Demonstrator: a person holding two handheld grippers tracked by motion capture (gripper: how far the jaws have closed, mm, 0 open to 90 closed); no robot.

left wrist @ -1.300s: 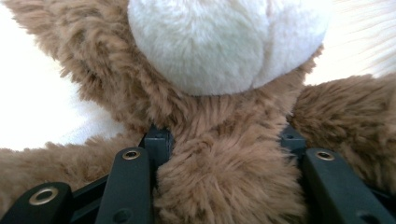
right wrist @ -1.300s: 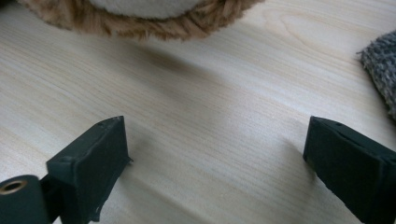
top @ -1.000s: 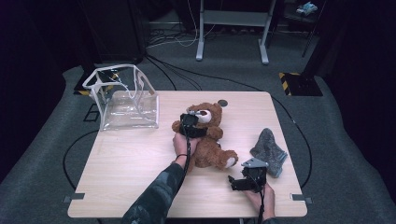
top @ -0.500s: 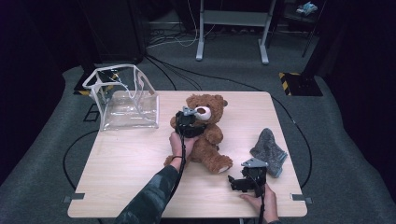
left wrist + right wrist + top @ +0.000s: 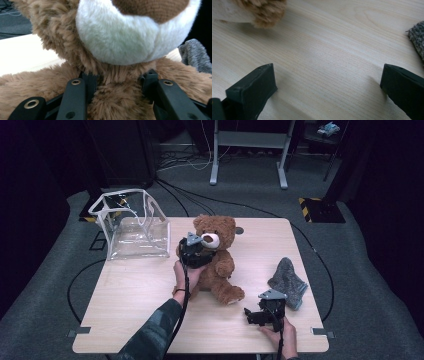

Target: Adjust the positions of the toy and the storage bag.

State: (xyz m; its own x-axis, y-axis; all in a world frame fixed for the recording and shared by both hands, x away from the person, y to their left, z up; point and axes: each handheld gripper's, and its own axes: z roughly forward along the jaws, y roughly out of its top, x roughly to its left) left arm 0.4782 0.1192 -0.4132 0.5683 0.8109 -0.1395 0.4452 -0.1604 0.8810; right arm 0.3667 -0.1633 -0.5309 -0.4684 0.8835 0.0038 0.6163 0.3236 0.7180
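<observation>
On table (image 5: 150, 320): one teddy bear (image 5: 218, 260); one grey cloth (image 5: 288, 282); one clear box (image 5: 131, 225).

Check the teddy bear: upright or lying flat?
Upright. The teddy bear sits head-up on the table, legs forward, with the left tongs clamped at its neck.

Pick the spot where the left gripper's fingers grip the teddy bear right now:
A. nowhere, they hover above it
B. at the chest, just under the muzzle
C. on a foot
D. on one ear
B: in the left gripper view the left gripper has its black fingers sunk into the fur on either side of the teddy bear's chest, right below the white muzzle.
</observation>
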